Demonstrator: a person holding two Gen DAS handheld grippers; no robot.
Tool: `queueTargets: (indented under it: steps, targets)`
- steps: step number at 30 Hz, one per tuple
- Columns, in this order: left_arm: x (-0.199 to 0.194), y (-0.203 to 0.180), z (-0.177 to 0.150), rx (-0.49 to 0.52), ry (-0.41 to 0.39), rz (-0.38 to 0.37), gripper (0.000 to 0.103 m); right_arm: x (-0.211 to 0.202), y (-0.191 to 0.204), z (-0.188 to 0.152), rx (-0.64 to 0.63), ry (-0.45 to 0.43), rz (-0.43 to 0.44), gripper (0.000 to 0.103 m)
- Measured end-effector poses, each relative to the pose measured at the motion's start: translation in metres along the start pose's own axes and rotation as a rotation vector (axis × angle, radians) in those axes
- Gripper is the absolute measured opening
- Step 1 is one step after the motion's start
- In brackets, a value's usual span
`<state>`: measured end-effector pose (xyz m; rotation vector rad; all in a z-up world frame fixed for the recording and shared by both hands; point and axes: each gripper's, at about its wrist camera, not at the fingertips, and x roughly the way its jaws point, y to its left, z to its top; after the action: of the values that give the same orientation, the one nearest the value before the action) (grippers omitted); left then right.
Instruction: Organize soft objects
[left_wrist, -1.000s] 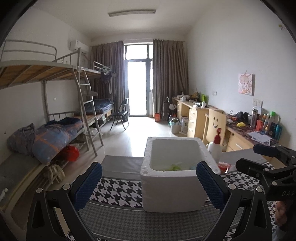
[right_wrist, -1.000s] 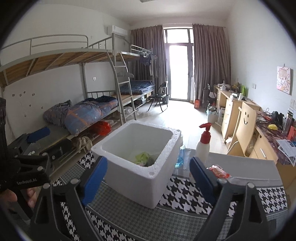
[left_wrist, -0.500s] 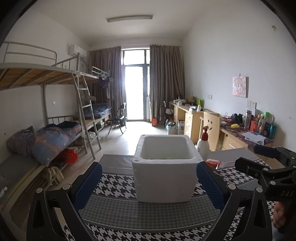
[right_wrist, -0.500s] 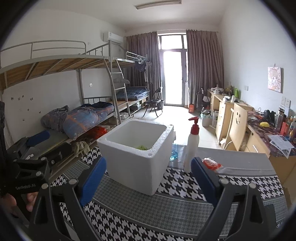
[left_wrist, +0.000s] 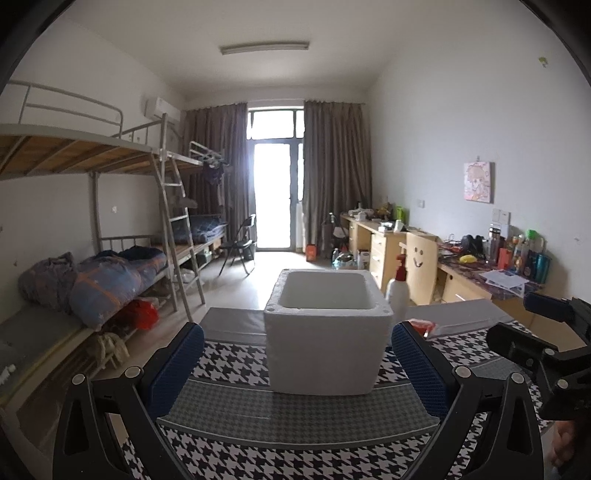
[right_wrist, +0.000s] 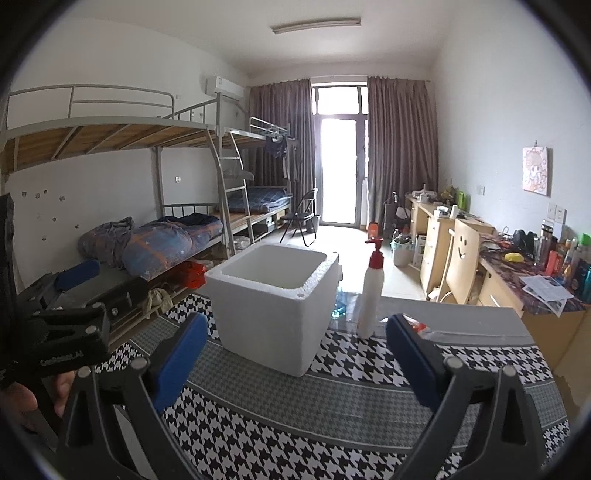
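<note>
Now both claws wide open, empty: left claw (left_wrist: 297, 365), right claw (right_wrist: 297, 354). White foam box (left_wrist: 327, 332) on bench (left_wrist: 295, 417), straight ahead of left claw, ahead-left of right. Soft things hidden from view.

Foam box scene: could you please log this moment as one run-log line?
left gripper: open, empty | right gripper: open, empty | foam box: upright on patterned cloth | spray bottle: right of box

Inside floor of the white foam box (left_wrist: 325, 354) hidden by its own walls in both views, red-topped packet (right_wrist: 415, 325) partly behind a right finger, hand (right_wrist: 22, 398) cut off at left edge, desk bottles (left_wrist: 524, 251) too small to identify
</note>
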<state>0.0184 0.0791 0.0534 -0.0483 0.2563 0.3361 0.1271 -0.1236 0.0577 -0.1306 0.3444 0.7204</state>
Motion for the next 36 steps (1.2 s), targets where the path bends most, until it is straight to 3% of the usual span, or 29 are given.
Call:
queueTargets:
  steps: [18,36]
  targets:
    - [-0.016,-0.013,-0.021,0.022,-0.042,-0.004,0.102,-0.025,-0.006,-0.028,0.017,-0.044,-0.038,0.099]
    - [-0.023,-0.019,-0.042,0.015,-0.027,-0.037,0.102,-0.041,0.001,-0.06,0.021,-0.074,-0.059,0.099]
